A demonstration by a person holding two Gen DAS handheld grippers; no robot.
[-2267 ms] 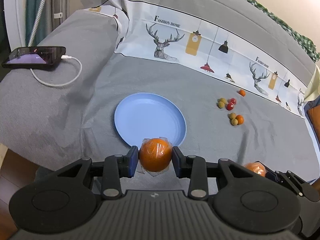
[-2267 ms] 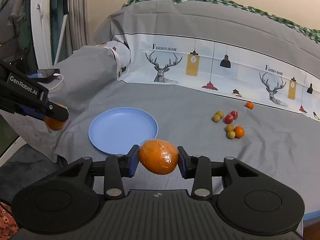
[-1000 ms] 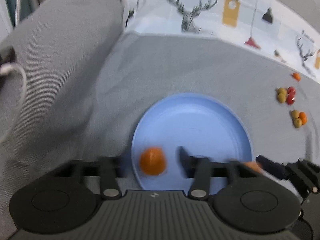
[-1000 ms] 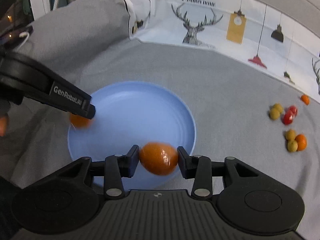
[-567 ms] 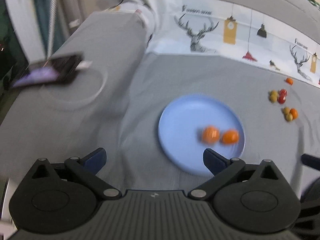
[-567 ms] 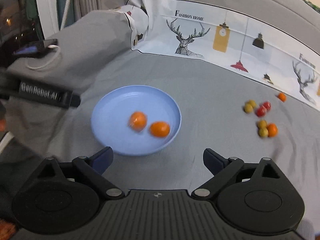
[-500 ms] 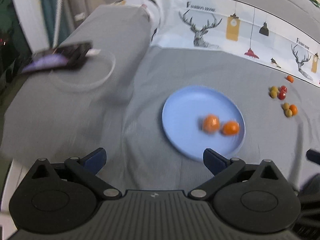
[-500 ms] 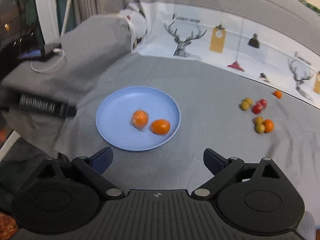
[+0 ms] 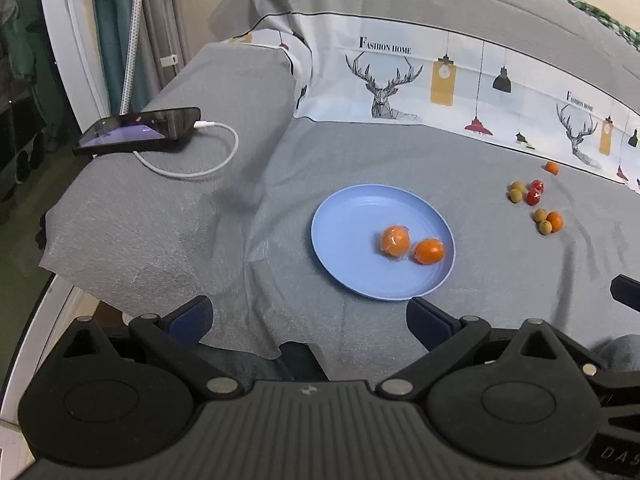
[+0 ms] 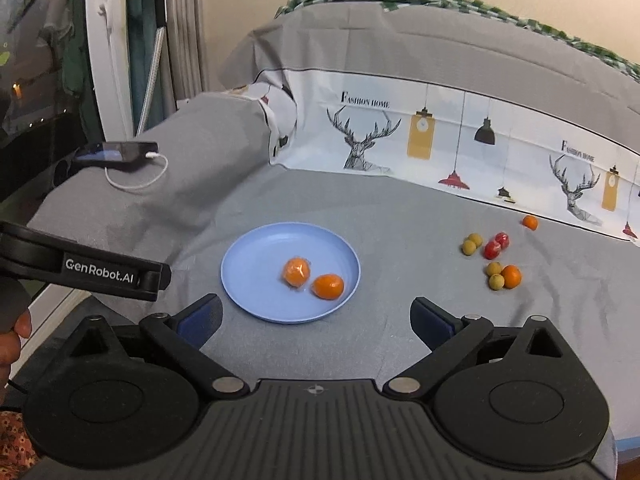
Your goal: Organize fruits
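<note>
Your left gripper (image 9: 308, 320) and right gripper (image 10: 316, 320) both gape wide with nothing between their fingers, low in each frame. Just beyond them, mid-frame, the blue plate (image 10: 256, 276) on the grey bedsheet (image 10: 400, 216) carries two plastic-wrapped oranges (image 10: 297, 271) lying side by side, nearly touching. Farther right, well apart from the plate, small loose fruits (image 10: 494, 258) sit clustered. At upper left, a phone (image 9: 140, 130) rests with its white cable (image 9: 200, 160) plugged in.
</note>
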